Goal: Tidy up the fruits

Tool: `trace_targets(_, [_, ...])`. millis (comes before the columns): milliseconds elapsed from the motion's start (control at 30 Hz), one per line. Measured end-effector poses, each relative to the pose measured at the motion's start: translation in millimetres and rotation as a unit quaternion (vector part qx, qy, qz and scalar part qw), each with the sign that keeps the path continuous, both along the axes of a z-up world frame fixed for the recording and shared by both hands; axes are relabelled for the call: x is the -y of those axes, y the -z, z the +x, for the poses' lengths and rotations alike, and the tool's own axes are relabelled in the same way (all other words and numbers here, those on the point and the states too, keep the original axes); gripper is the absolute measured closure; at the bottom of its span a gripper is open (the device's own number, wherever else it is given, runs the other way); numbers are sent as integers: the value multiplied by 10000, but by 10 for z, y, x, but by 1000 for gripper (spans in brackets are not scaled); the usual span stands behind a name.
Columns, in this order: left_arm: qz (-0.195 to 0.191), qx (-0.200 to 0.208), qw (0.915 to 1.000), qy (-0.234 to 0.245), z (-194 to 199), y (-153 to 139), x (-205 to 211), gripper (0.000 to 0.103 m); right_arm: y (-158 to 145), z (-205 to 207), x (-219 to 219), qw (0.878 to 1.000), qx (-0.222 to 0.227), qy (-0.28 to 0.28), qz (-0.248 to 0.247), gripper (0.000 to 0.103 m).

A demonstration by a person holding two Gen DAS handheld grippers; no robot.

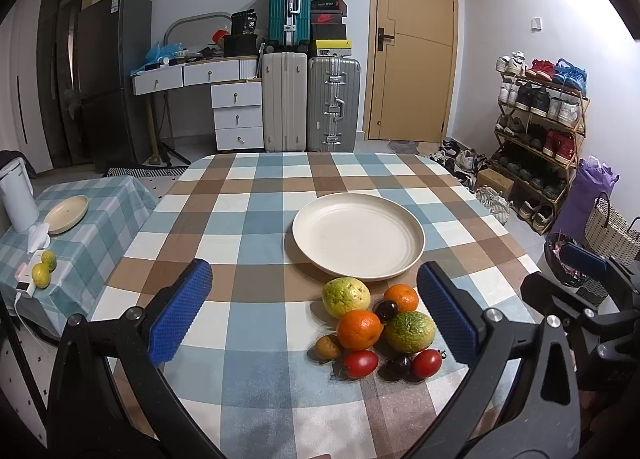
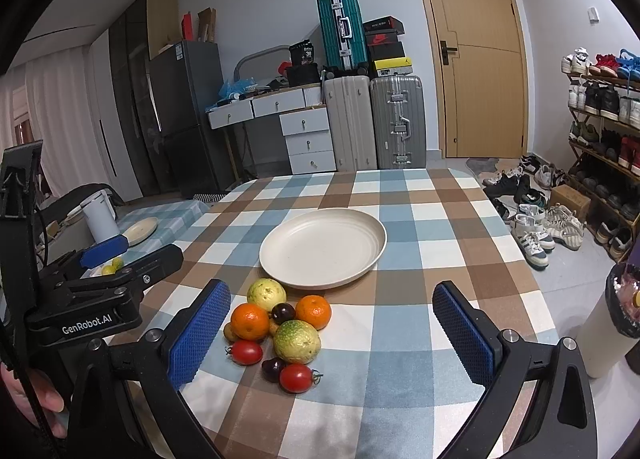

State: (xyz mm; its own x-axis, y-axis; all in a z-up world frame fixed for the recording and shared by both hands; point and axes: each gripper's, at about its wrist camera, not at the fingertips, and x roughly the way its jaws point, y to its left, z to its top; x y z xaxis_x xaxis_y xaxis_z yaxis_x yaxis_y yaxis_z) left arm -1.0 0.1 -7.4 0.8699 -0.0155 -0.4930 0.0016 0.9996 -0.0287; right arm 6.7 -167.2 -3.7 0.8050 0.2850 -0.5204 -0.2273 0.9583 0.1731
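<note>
A pile of fruit lies on the checked tablecloth in front of an empty cream plate [image 1: 358, 235] [image 2: 322, 247]. It holds two guavas [image 1: 346, 296] [image 2: 297, 341], two oranges [image 1: 359, 329] [image 2: 250, 321], two red tomatoes [image 1: 360, 363] [image 2: 296, 377], dark plums [image 1: 386, 309] [image 2: 283, 311] and a small brown fruit [image 1: 327, 347]. My left gripper [image 1: 314, 315] is open above the near table, left of the pile. My right gripper [image 2: 332, 335] is open, with the pile near its left finger. Neither holds anything.
A side table at left carries a white kettle [image 1: 16, 195], a small plate [image 1: 66, 214] and two limes [image 1: 44, 269]. Suitcases [image 1: 310, 103], a drawer desk, a door and a shoe rack [image 1: 540, 131] stand beyond. A bin [image 2: 622, 303] stands at right.
</note>
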Motion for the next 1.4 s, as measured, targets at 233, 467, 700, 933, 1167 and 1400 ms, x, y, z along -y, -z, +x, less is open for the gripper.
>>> trace_targets(233, [18, 1, 10000, 15, -8, 1, 8, 1, 0, 2, 5, 10000, -4, -2, 0, 0])
trace_targets(467, [-1, -11, 10000, 17, -5, -6, 6, 1, 2, 0, 6, 10000, -6, 4, 6, 0])
trace_targets(700, [-1, -19, 10000, 15, -6, -1, 1, 1, 5, 3, 12, 10000, -11, -2, 11, 0])
trace_targets(933, [-99, -135, 9999, 15, 13, 15, -31, 1, 22, 11, 16, 10000, -46, -46, 58, 0])
trace_targets(1167, [-37, -172, 9998, 37, 14, 20, -50, 1, 45, 15, 1, 9998, -95, -139, 133, 0])
trace_targets(1400, [-250, -224, 9993, -168, 75, -73, -318, 1, 166, 147, -37, 9968, -497, -509, 368, 0])
